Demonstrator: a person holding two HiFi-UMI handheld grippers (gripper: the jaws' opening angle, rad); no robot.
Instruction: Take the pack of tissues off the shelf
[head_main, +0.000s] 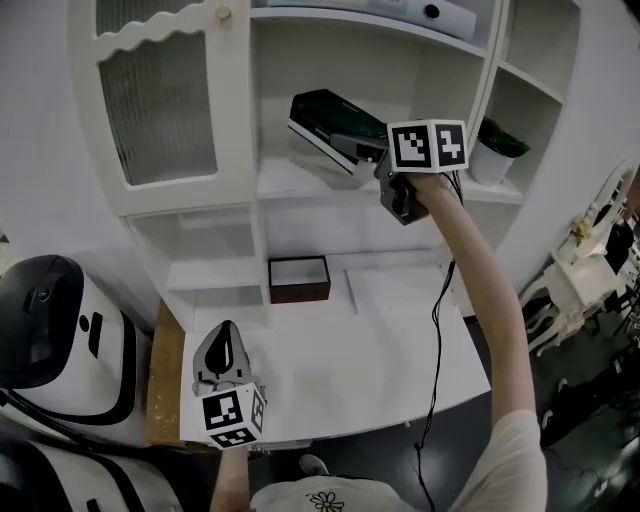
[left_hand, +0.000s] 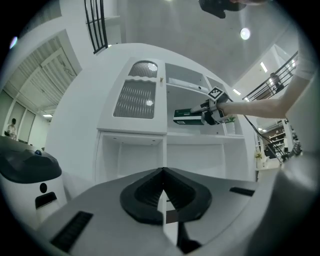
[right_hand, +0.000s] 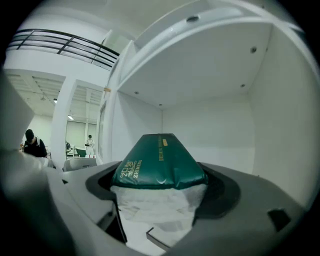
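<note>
Inside the open middle bay of the white wooden cabinet (head_main: 258, 150), the dark green plastic-wrapped pack of tissues (head_main: 328, 125) sits tilted, seemingly clear of the shelf board (head_main: 290, 185). Its near end is clamped between the right gripper (head_main: 368, 152) jaws, ready for drawing out. Below the cabinet, the left gripper (head_main: 224, 345) hangs unneeded, jaws together and empty.
</note>
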